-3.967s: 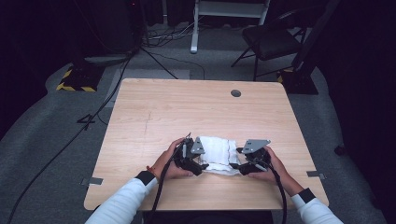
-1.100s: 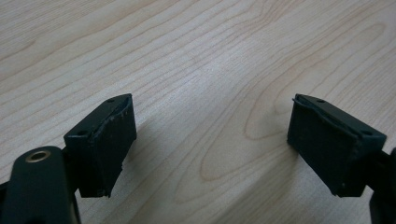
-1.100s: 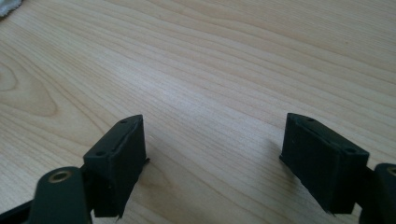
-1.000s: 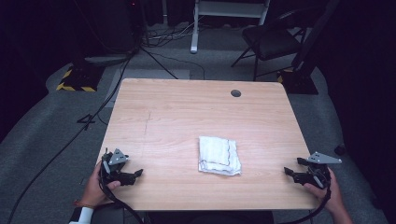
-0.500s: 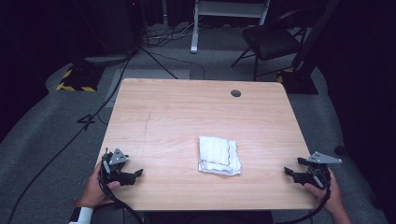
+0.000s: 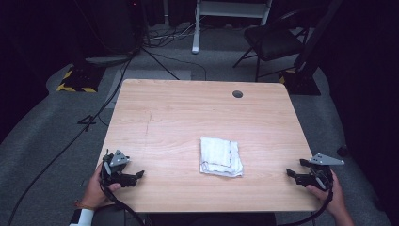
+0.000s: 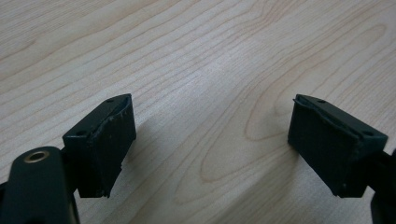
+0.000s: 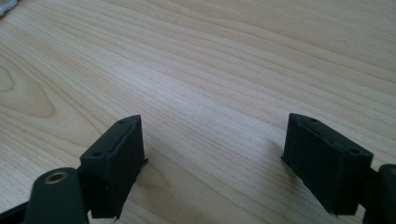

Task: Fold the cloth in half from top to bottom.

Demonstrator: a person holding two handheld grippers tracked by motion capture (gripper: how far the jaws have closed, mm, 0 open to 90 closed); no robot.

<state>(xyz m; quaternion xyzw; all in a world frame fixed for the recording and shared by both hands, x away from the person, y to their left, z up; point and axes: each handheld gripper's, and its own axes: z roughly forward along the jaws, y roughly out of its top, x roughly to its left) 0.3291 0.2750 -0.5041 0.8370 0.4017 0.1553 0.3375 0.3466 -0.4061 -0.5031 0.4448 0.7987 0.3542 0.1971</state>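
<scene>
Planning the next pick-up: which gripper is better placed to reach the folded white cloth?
Right, marginally. The cloth lies right of the table's middle, so the right gripper looks slightly nearer than the left gripper. Both have open, empty jaws.

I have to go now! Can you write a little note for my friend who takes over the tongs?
Left tongs: open, empty, at the table's near left corner.
Right tongs: open, empty, at the near right edge.
White cloth: folded into a neat rectangle, lying flat in the middle near the front, nothing touching it.
Done: the folding looks finished.
Left: maybe nothing; check that the edges sit straight.
</scene>
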